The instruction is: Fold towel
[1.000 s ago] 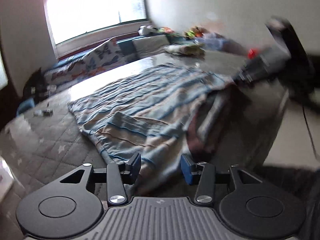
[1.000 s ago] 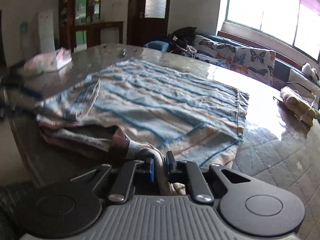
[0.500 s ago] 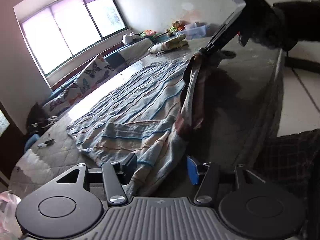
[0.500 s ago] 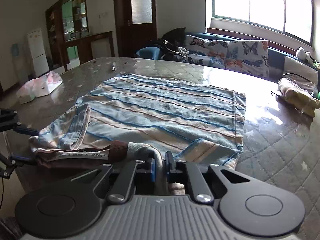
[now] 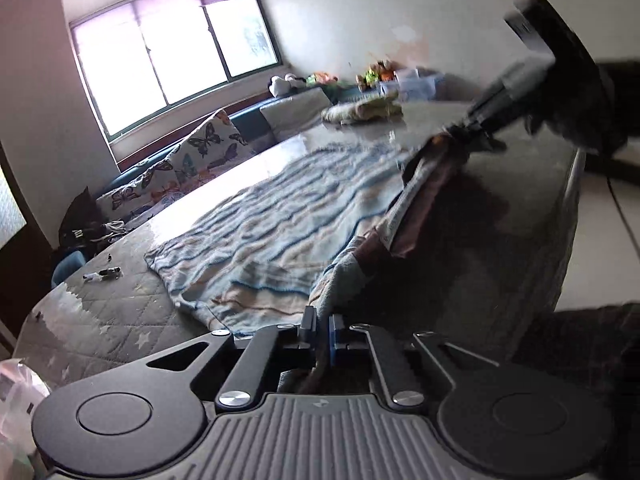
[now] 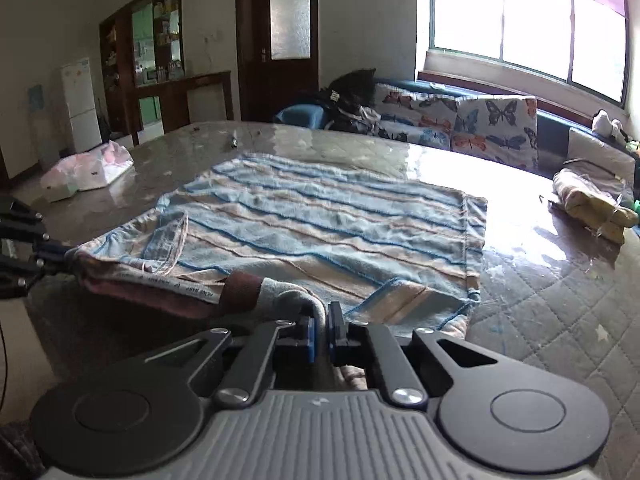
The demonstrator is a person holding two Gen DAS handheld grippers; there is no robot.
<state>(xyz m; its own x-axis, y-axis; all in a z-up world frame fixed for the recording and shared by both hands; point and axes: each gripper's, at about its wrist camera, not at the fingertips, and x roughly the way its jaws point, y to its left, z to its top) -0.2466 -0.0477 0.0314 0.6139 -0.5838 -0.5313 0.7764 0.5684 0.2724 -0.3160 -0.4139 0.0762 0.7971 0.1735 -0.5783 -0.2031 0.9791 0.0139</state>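
Observation:
A blue and beige striped towel lies spread on a glossy quilted table. Its near edge, with a brown band, is raised off the table and stretched between both grippers. My left gripper is shut on one near corner; in the right wrist view it shows at the far left edge. My right gripper is shut on the other near corner; in the left wrist view it shows blurred at the upper right. A small flap of towel lies folded over near the left corner.
A folded yellowish cloth lies at the table's far side. A pink and white plastic bag sits near the left end. Butterfly cushions line a bench under the window. The table edge drops to the floor.
My left gripper, open half a second ago, has closed on the towel's near corner. The right gripper kept its hold, and the edge between them now hangs stretched above the table.

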